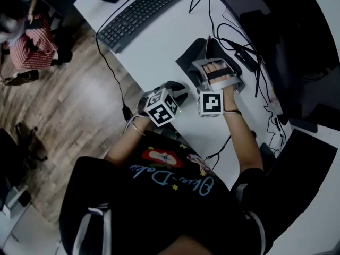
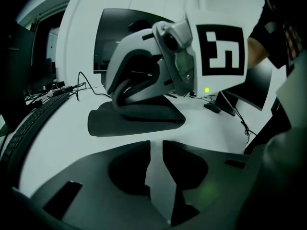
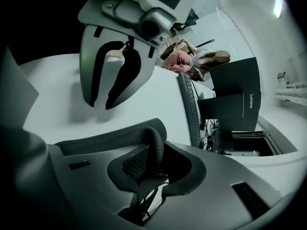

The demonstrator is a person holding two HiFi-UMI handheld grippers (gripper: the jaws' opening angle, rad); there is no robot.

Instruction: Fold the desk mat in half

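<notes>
The black desk mat (image 1: 192, 54) lies doubled over on the white desk (image 1: 159, 47), its fold a rounded roll. My right gripper (image 1: 215, 64) sits over its near edge. In the right gripper view the mat's (image 3: 115, 135) textured underside curls up between the jaws, and my right gripper (image 3: 156, 150) is shut on it. My left gripper (image 1: 178, 91) rests on the bare desk just left of the mat. Its (image 2: 156, 145) jaws stand a narrow gap apart with only white desk between them. From there I see the right gripper (image 2: 129, 87) on the folded mat (image 2: 110, 121). The left gripper (image 3: 103, 105) hangs ahead in the right gripper view.
A black keyboard (image 1: 141, 12) lies at the far side of the desk. Cables (image 1: 212, 20) trail beside the mat toward dark monitors (image 3: 235, 99). The desk's left edge drops to a wooden floor (image 1: 79, 116), where a person in checked clothing (image 1: 32, 41) sits.
</notes>
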